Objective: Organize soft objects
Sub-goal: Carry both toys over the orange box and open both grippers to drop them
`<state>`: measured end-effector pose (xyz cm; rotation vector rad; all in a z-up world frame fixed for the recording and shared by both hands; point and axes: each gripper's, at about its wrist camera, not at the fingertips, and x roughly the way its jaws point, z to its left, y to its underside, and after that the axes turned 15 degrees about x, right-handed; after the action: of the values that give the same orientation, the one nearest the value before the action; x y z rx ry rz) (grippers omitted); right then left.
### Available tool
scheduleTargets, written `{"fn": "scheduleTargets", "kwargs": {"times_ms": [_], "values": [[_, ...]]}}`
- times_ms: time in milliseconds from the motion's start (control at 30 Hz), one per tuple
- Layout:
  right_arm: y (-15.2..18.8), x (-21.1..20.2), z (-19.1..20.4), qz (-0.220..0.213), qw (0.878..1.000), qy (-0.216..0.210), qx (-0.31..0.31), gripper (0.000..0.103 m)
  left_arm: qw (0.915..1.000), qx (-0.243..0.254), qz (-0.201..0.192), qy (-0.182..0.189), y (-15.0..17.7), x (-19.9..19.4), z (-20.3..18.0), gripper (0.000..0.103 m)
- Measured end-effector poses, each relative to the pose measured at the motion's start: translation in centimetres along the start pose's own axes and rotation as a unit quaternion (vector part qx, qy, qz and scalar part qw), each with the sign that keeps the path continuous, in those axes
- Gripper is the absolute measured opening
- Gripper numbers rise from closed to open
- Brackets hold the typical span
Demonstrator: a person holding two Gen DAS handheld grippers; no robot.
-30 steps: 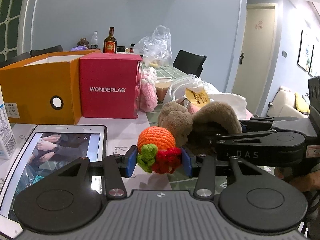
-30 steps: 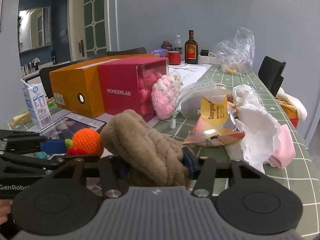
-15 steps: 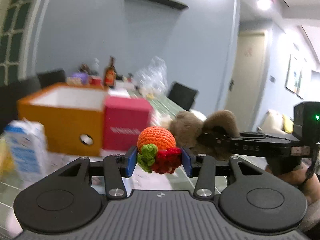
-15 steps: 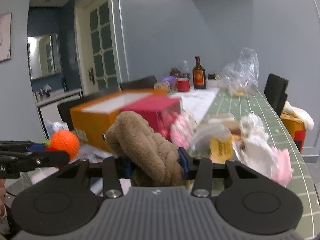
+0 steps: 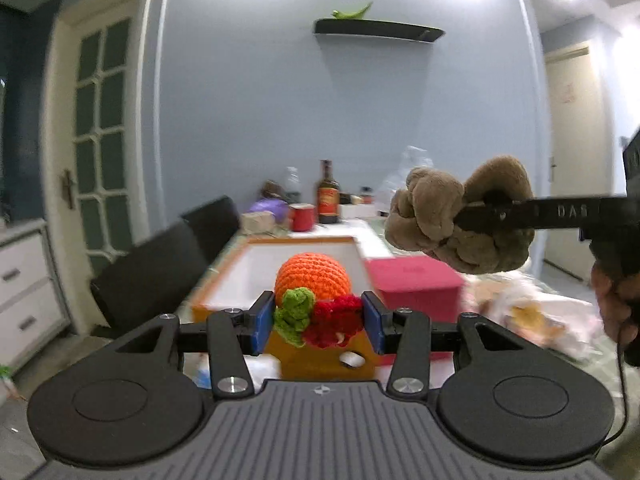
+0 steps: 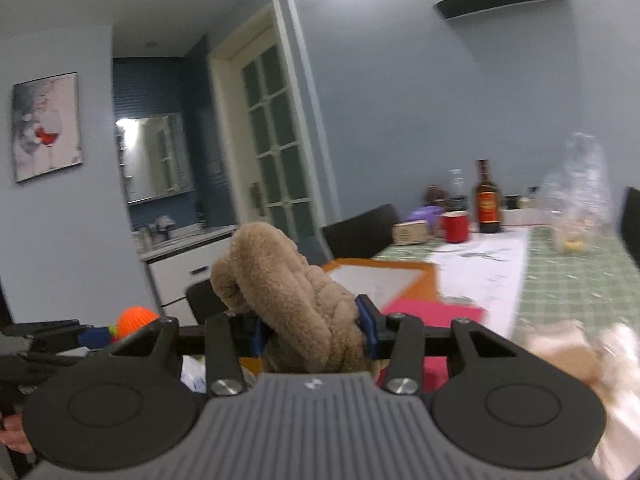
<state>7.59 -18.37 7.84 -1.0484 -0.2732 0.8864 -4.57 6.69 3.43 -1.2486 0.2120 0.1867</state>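
Note:
My left gripper (image 5: 319,322) is shut on a crocheted toy (image 5: 311,280) with an orange ball, a green tuft and a red tuft, held up in the air in front of the orange box (image 5: 240,280), whose white inside shows. My right gripper (image 6: 311,330) is shut on a brown plush toy (image 6: 288,292), which bulges up between its blue pads. In the left wrist view that brown plush toy (image 5: 460,220) hangs high at the right, above the pink box (image 5: 416,284). The orange toy (image 6: 136,318) shows low left in the right wrist view.
The green checked table (image 6: 580,264) carries a red mug (image 6: 455,227), a brown bottle (image 6: 488,200), a clear plastic bag (image 6: 580,188) and crumpled wrappers (image 5: 528,316). Black chairs (image 5: 160,276) stand along its left side, beside white drawers (image 5: 24,292) and a glazed door (image 5: 104,128).
Both grippers have risen from just above the table and each still grips its toy. The orange box's open top is now seen from above; the tablet has dropped out of sight.

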Motion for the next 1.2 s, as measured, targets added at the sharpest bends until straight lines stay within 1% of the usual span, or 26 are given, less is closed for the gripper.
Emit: {"fn": "scheduleTargets", "kwargs": {"times_ms": [100, 133, 200, 300, 367, 433, 500, 533, 567, 600, 633, 700, 767, 800, 867, 900, 933, 1000, 1100, 1200], "values": [[-1.7, 4.6, 0.2, 0.038, 0.999, -0.019, -0.001, 0.044, 0.9997, 0.010, 0.003, -0.023, -1.0, 1.8, 1.6, 0.053], [-2.4, 6.5, 0.0, 0.061, 0.998, -0.021, 0.006, 0.044, 0.9995, 0.012, 0.004, -0.027, -1.4, 2.6, 2.1, 0.053], [-3.9, 10.6, -0.7, 0.110, 0.993, -0.021, 0.035, 0.044, 0.9993, 0.016, 0.008, -0.032, -2.0, 3.9, 3.0, 0.053], [-5.6, 15.8, -1.9, 0.161, 0.984, -0.020, 0.075, 0.044, 0.9986, 0.012, 0.014, -0.049, -2.4, 5.5, 4.1, 0.053], [-5.9, 18.2, -2.3, 0.179, 0.980, -0.016, 0.087, 0.044, 0.9983, 0.008, 0.020, -0.054, -2.5, 6.7, 4.8, 0.053], [-5.8, 19.8, -2.4, 0.175, 0.979, -0.012, 0.101, 0.044, 0.9983, -0.001, 0.033, -0.048, -2.6, 7.7, 5.6, 0.053], [-5.1, 20.6, -2.5, 0.163, 0.981, -0.001, 0.100, 0.044, 0.9974, -0.008, 0.057, -0.043, -2.5, 8.7, 6.3, 0.053], [-4.7, 21.1, -2.6, 0.170, 0.981, 0.000, 0.096, 0.044, 0.9965, -0.001, 0.072, -0.043, -2.6, 9.3, 6.5, 0.053], [-4.3, 21.7, -2.7, 0.179, 0.979, -0.002, 0.095, 0.044, 0.9945, 0.008, 0.090, -0.053, -2.7, 10.0, 6.7, 0.053], [-3.9, 22.1, -2.8, 0.191, 0.977, -0.004, 0.094, 0.044, 0.9932, 0.009, 0.099, -0.061, -2.7, 10.4, 6.9, 0.053], [-3.5, 22.5, -2.8, 0.205, 0.974, -0.003, 0.093, 0.044, 0.9926, 0.006, 0.105, -0.061, -2.8, 11.0, 7.2, 0.053], [-2.9, 23.1, -3.2, 0.230, 0.967, -0.007, 0.109, 0.044, 0.9920, -0.003, 0.114, -0.054, -2.9, 11.9, 7.9, 0.053], [-2.5, 23.9, -3.7, 0.254, 0.958, -0.022, 0.134, 0.044, 0.9911, -0.010, 0.123, -0.049, -3.0, 13.2, 8.4, 0.053], [-2.3, 24.1, -3.7, 0.260, 0.956, -0.025, 0.136, 0.044, 0.9910, -0.009, 0.126, -0.042, -2.7, 13.8, 8.5, 0.053], [-1.9, 24.2, -3.3, 0.262, 0.958, -0.010, 0.117, 0.044, 0.9908, -0.015, 0.132, -0.024, -2.0, 14.8, 8.3, 0.053], [-1.8, 24.1, -3.1, 0.264, 0.959, -0.002, 0.106, 0.044, 0.9896, -0.019, 0.142, -0.013, -1.5, 15.3, 8.2, 0.053], [-1.8, 24.0, -2.9, 0.265, 0.960, -0.003, 0.095, 0.044, 0.9876, -0.028, 0.155, 0.002, -0.9, 15.9, 8.1, 0.053], [-1.8, 23.9, -2.7, 0.269, 0.961, 0.000, 0.062, 0.043, 0.9860, -0.038, 0.161, 0.017, -0.5, 16.4, 8.3, 0.053], [-1.7, 23.7, -2.7, 0.267, 0.963, 0.023, 0.021, 0.043, 0.9875, -0.034, 0.153, 0.010, -0.3, 16.6, 8.7, 0.053], [-1.2, 24.0, -3.0, 0.276, 0.960, 0.036, -0.003, 0.043, 0.9851, -0.032, 0.169, 0.008, -0.3, 17.4, 8.8, 0.053]]}}
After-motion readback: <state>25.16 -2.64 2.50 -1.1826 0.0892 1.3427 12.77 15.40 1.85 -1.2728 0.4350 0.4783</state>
